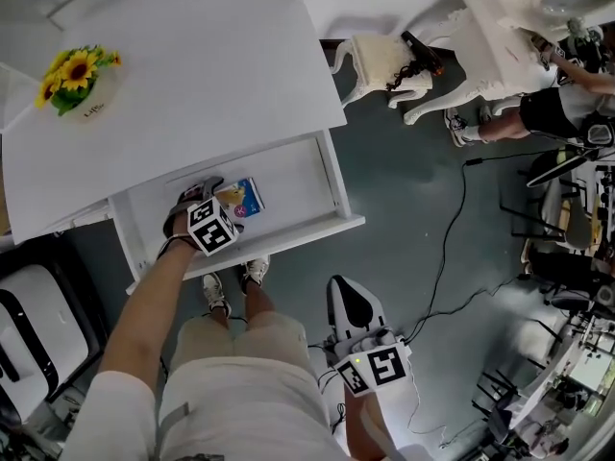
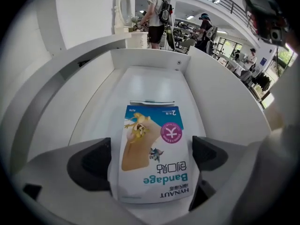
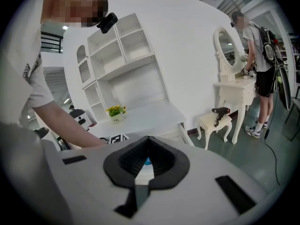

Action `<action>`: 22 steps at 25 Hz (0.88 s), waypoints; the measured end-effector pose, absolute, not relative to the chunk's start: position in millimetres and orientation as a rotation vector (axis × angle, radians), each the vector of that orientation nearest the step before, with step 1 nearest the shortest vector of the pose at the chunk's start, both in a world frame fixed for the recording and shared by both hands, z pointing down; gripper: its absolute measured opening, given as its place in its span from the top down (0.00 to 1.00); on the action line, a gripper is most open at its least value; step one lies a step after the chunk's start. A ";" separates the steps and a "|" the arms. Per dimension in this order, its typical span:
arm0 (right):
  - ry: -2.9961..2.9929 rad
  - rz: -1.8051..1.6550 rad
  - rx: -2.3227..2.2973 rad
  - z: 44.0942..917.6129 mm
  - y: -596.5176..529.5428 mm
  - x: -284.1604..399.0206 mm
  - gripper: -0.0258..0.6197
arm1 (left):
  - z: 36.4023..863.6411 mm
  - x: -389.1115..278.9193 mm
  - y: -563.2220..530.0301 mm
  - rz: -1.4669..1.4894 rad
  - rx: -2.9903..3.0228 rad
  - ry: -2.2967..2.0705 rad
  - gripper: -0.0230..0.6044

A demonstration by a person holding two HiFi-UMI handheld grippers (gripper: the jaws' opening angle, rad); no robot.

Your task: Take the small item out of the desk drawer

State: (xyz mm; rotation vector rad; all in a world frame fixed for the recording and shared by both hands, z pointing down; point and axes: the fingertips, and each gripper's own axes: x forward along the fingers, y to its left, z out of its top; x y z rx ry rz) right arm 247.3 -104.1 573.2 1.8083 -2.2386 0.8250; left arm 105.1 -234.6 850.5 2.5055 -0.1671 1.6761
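The white tabletop (image 1: 192,75) fills the upper left of my head view. Its drawer (image 1: 298,185) stands pulled out below its front edge, above the grey floor (image 1: 413,229). Across the floor, at the upper right, I see a white dressing table (image 1: 500,22). A cushioned stool (image 1: 380,65) stands just beside it with a black hair dryer (image 1: 420,58) lying on the seat.

My left tool (image 1: 213,198) is down inside the drawer, at its left half. In the left gripper view its jaws are spread, one on each side of the small item. The left pad sits just beside the item's edge and the right pad stands slightly clear of it. I cannot make out any squeeze on the item.

My right tool (image 1: 348,294) hangs low beside my right leg, over the floor and well apart from the drawer. Its jaws are pressed together with nothing between them.

A small pot of sunflowers (image 1: 79,80) sits at the far left of the tabletop.

The small item is a flat bandage packet (image 2: 152,156). It lies face up on the drawer bottom between the left tool's jaws, with its print upside down to that camera.
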 end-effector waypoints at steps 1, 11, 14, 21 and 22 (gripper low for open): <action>-2.237 0.829 1.806 574.9 -103.6 247.4 0.95 | 850.7 104.9 -235.0 1.669 2.508 -0.166 0.08; -2.242 0.804 1.790 569.5 -104.5 233.9 0.95 | 846.8 97.7 -225.1 1.678 2.494 -0.163 0.27; -2.237 0.809 1.793 569.1 -101.8 229.3 0.95 | 845.5 92.6 -225.8 1.676 2.485 -0.191 0.28; -2.231 0.797 1.799 564.5 -92.5 216.0 0.95 | 838.8 76.2 -226.4 1.675 2.493 -0.248 0.28; -2.235 0.792 1.799 562.9 -92.3 212.6 0.95 | 836.5 73.3 -226.7 1.662 2.493 -0.262 0.28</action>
